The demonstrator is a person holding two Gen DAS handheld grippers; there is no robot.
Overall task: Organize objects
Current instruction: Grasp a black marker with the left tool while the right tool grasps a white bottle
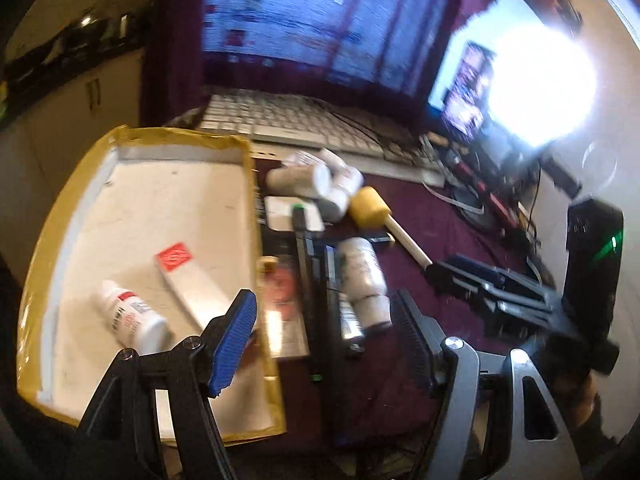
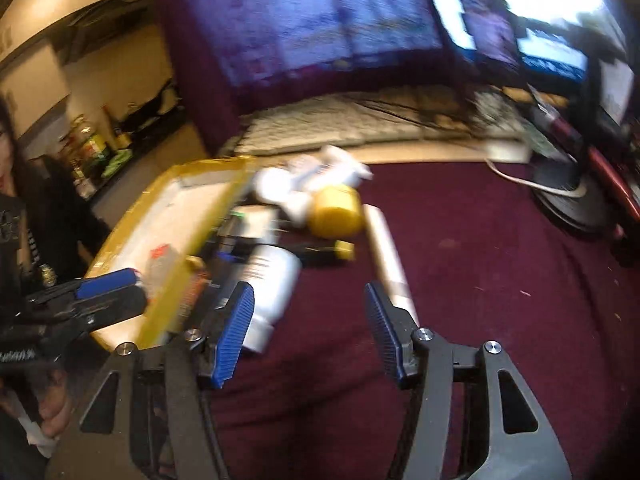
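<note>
Hovering wide open and empty, the left gripper (image 1: 324,344) and right gripper (image 2: 310,334) face loose bottles (image 1: 362,276) awaiting sorting into the tray (image 1: 60,216) leftward.

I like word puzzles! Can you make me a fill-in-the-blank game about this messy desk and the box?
1. The tape on the rim of the shallow white tray is ____.
2. The small white bottle with the red label lies ____ the tray.
3. The mallet with the pale handle has a ____ head.
4. The cloth on the desk is dark ____.

Missing words: yellow; inside; yellow; red
</note>
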